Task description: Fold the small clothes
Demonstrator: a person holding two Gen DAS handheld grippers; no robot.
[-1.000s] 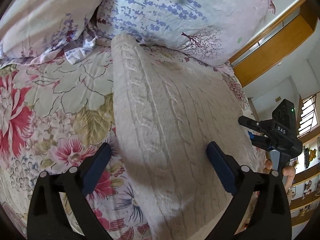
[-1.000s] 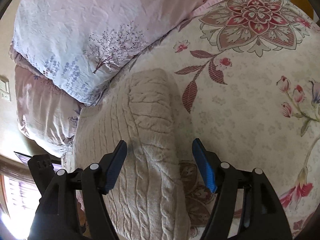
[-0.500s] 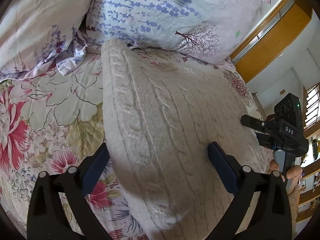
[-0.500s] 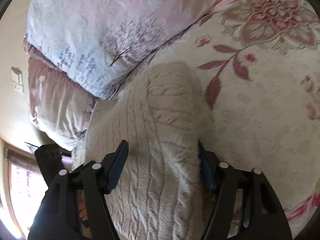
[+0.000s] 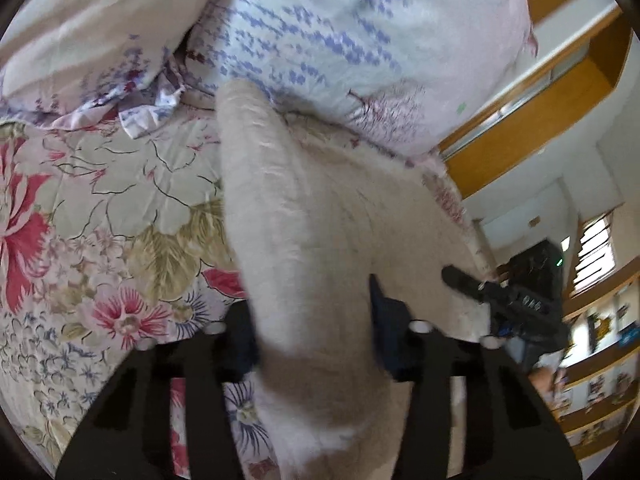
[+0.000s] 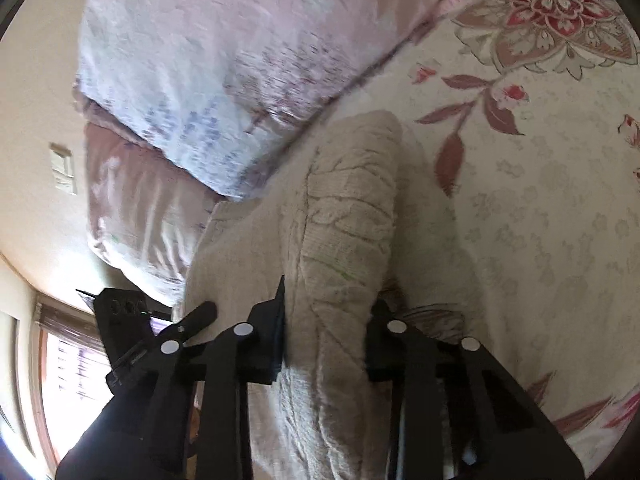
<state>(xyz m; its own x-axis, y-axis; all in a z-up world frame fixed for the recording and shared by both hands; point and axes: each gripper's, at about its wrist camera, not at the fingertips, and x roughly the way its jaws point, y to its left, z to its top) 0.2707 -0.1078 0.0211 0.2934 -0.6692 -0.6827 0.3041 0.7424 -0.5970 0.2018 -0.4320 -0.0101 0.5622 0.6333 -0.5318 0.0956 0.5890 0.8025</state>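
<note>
I can make out pale lettering on the right gripper's body in the left wrist view, but it is too blurred to read; I find no other writing. My left gripper (image 5: 312, 336) has its jaws closing on a bunched fold of the cream cable-knit sweater (image 5: 320, 216), the knit filling the gap between the dark pads, which press on it from both sides. My right gripper (image 6: 326, 328) is closing too, its jaws narrow and pinching a raised ridge of the same sweater (image 6: 348, 208). The sweater lies on the floral bedspread (image 5: 100, 208), stretched from my grippers toward the head of the bed, its far end touching the lavender-print pillow (image 5: 360, 48). A second pillow (image 5: 92, 28) sits beside that one, at upper left in the left wrist view. The pillows block the way past the sweater's far end. In the right wrist view the bedspread (image 6: 540, 200) lies bare to the right of the sweater, giving me open room there; the left wrist view shows bare bedspread to its left as well. The edge of the bed runs past the sweater near the right gripper (image 5: 516, 300), with a wooden frame (image 5: 532, 120) and shelves (image 5: 600, 360) beyond.
</note>
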